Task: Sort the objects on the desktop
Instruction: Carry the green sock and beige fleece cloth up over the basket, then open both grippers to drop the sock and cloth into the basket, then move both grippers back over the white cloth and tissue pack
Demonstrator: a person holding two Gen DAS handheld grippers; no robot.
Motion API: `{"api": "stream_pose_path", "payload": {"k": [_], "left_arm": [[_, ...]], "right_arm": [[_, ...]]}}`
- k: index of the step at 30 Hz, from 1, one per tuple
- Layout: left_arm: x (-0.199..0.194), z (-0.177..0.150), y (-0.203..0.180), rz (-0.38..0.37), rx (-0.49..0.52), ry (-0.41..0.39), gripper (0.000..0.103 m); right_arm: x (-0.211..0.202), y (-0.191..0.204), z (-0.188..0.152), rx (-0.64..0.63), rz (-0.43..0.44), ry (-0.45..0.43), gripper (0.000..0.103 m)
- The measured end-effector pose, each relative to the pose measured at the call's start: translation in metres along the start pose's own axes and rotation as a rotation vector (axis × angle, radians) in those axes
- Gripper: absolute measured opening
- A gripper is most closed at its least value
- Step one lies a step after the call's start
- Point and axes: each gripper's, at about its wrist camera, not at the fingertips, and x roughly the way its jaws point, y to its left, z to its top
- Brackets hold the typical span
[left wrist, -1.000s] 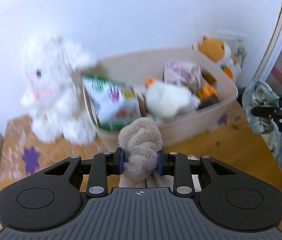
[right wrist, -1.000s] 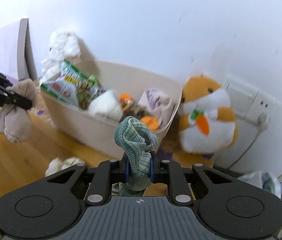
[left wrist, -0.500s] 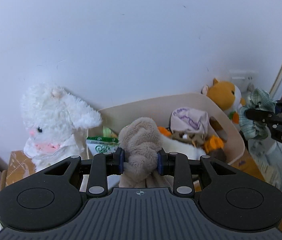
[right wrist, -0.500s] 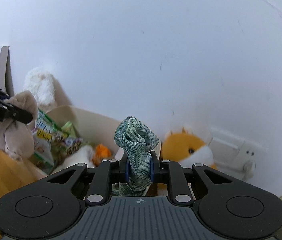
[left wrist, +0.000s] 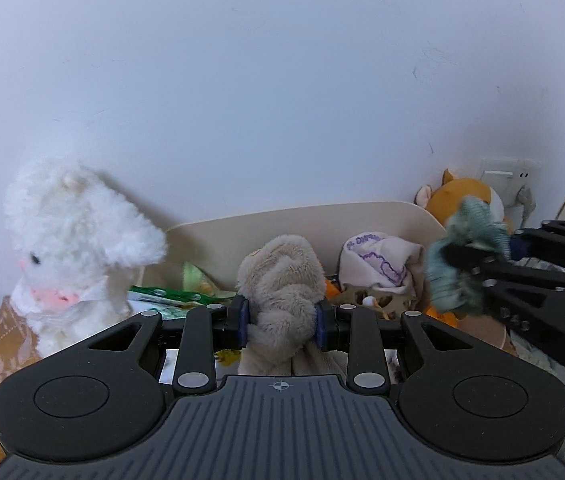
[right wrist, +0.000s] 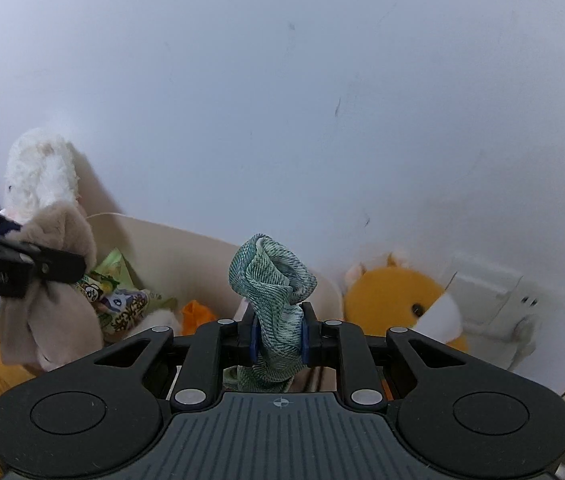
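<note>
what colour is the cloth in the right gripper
Green with a fine pale woven stripe; the cloth shows best in the right wrist view.

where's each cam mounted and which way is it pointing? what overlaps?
Left wrist: on the left gripper, facing the wall over the bin; own jaws shut on a beige cloth, right gripper entering at right.
Right wrist: on the right gripper, facing the same wall; own jaws shut on a green cloth, left gripper at left.
Shared: bin, both cloths, white plush, orange plush.

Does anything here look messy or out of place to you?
Nothing looks damaged or spilled. The beige bin is a loose jumble of snack packets and soft things. Each set of jaws pinches a crumpled cloth: beige cloth left, green cloth right.
</note>
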Motion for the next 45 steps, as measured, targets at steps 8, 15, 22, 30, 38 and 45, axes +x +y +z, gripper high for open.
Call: {"api": "stream_pose_path", "payload": {"k": [8, 15, 22, 30, 38, 45], "left_arm": [[0.001, -0.009, -0.006, 0.042, 0.022, -0.023, 0.083], [-0.011, -0.011, -0.006, 0.045, 0.075, -0.034, 0.083], [-0.033, -0.019, -0.011, 0.001, 0.055, -0.019, 0.083], [-0.065, -0.057, -0.029, -0.079, 0.171, 0.054, 0.084], [-0.09, -0.109, -0.036, -0.152, 0.224, 0.148, 0.084], [-0.099, -0.153, -0.04, -0.194, 0.261, 0.231, 0.084]], "right_arm": [[0.002, 0.003, -0.007, -0.019, 0.022, 0.006, 0.083], [-0.01, -0.011, -0.008, 0.031, 0.032, -0.012, 0.103], [-0.033, -0.013, -0.02, 0.059, 0.064, -0.006, 0.103], [-0.071, -0.01, -0.062, 0.065, 0.06, 0.037, 0.103], [-0.104, 0.007, -0.122, 0.037, 0.042, 0.141, 0.103], [-0.131, 0.017, -0.164, 0.04, 0.041, 0.195, 0.103]]}}
